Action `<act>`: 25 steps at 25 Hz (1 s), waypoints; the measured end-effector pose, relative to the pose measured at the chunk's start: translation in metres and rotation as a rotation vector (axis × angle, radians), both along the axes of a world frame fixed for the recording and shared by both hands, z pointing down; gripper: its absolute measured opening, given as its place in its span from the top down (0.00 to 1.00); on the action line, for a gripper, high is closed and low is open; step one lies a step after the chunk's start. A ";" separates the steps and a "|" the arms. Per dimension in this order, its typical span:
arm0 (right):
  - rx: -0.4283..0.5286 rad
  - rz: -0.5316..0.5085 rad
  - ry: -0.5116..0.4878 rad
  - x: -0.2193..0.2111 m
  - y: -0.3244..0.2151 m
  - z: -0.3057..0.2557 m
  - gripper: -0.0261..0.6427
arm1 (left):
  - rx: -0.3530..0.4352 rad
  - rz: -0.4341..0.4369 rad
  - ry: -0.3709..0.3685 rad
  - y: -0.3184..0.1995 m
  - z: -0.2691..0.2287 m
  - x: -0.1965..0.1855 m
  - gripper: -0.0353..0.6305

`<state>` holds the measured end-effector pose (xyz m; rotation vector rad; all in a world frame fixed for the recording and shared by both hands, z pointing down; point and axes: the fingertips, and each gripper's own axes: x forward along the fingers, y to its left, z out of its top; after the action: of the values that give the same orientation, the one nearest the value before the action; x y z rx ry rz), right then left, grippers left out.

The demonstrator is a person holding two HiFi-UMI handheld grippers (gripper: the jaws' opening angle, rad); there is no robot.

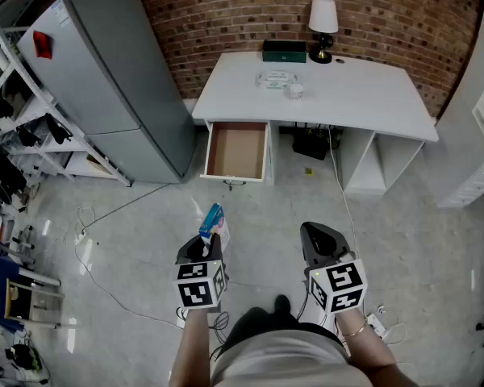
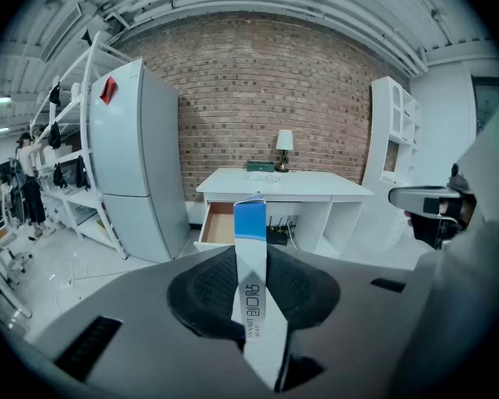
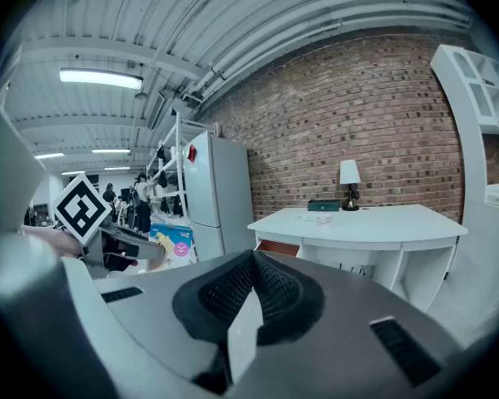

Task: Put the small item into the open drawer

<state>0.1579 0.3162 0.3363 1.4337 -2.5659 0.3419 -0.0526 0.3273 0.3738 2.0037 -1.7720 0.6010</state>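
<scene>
My left gripper is shut on a small blue and white box, which stands upright between the pads in the left gripper view, blue end up. The open drawer hangs from the left end of the white desk, well ahead of both grippers; its brown inside holds nothing that I can see. My right gripper is level with the left one, its jaws shut with nothing between them. The box also shows at the left of the right gripper view.
A grey fridge stands left of the desk, with white shelving further left. On the desk are a lamp, a dark green case and small items. Cables trail over the floor.
</scene>
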 end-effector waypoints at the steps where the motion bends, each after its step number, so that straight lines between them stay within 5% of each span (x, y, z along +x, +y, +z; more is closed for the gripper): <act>1: 0.005 -0.001 -0.001 -0.001 0.001 -0.002 0.95 | 0.005 -0.002 0.000 0.001 -0.002 -0.001 0.79; 15: 0.020 -0.022 -0.051 0.000 0.001 -0.010 0.95 | 0.060 -0.046 -0.002 0.000 -0.030 -0.006 0.79; 25: -0.012 -0.022 -0.062 -0.014 -0.049 -0.001 0.95 | 0.044 -0.066 -0.009 -0.051 -0.025 -0.027 0.79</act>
<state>0.1440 0.2676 0.3352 1.4117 -2.6216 0.4043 -0.0793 0.2767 0.3489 1.9659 -1.8638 0.5559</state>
